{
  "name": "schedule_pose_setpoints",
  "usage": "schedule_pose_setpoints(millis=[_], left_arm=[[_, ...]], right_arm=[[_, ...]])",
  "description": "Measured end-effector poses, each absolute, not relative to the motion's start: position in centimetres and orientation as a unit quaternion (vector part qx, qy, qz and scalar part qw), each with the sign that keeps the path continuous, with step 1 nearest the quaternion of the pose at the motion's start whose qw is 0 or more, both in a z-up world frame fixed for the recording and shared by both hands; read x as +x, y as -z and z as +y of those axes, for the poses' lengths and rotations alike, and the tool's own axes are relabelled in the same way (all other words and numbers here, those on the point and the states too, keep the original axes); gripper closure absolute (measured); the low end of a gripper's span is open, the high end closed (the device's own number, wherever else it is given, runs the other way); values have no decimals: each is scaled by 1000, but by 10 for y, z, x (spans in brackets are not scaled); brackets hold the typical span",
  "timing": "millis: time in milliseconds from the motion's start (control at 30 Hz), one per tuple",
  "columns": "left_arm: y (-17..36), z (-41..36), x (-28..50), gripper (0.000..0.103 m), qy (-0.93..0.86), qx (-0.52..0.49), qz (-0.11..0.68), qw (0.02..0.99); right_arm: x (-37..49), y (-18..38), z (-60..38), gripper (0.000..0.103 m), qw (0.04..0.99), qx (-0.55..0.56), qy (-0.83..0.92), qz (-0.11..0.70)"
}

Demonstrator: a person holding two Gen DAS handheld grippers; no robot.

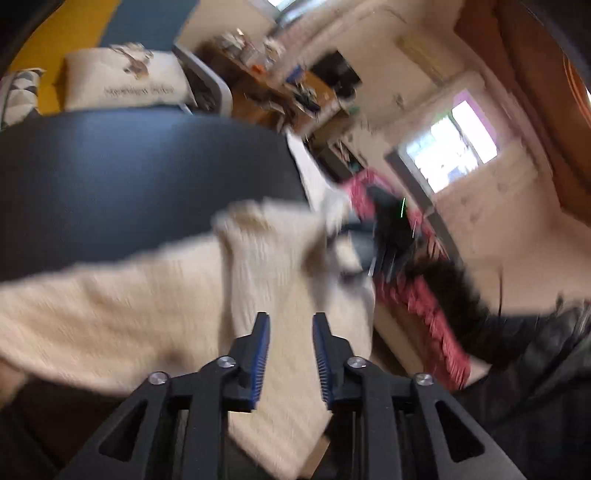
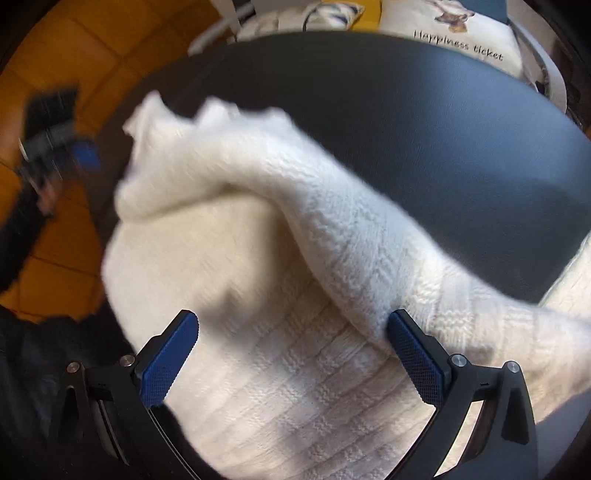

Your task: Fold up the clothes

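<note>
My left gripper (image 1: 291,321) sat at the bottom centre of its view, black linkage arms with ribbed blue pads (image 1: 262,350), jaws parted with a clear gap and nothing pinched between them. Beneath and beyond them lay the cream knitted sweater (image 1: 155,317), blurred, one long arm of it running to the left edge of the frame.

My right gripper (image 2: 291,325) stood wide open at the bottom of its view, cross-hatched blue pads (image 2: 168,360) splayed far apart. The sweater (image 2: 295,369) lay under them: a flat ribbed cable-knit panel near the pads, and a thick fuzzy roll of knit crossing from upper left to the right edge, its lower end just beside the right-hand pad; contact I could not tell.

The sweater rested on a smooth, dark, leather-like round table (image 2: 424,129). Further off, at upper right, a pale cushion (image 2: 461,33) carried printed script. Orange tiled floor (image 2: 62,62) filled the upper left.
</note>
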State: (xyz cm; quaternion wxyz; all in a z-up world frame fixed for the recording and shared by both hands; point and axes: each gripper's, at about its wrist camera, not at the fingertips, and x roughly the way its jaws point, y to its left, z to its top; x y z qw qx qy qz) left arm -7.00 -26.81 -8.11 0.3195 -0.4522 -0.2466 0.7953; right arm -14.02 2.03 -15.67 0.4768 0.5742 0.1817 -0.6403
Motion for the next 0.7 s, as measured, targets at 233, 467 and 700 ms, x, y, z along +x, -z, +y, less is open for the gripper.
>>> schedule_pose_setpoints(millis=[233, 467, 700], left_arm=[[137, -237, -167, 68, -732, -517, -314, 314], [159, -241, -170, 64, -698, -528, -360, 323], [147, -214, -168, 64, -711, -530, -324, 329]], right_arm=[[-131, 163, 34, 0, 475, 543, 672, 165], [-134, 161, 42, 0, 478, 529, 684, 152], [-115, 168, 6, 0, 461, 522, 697, 171]])
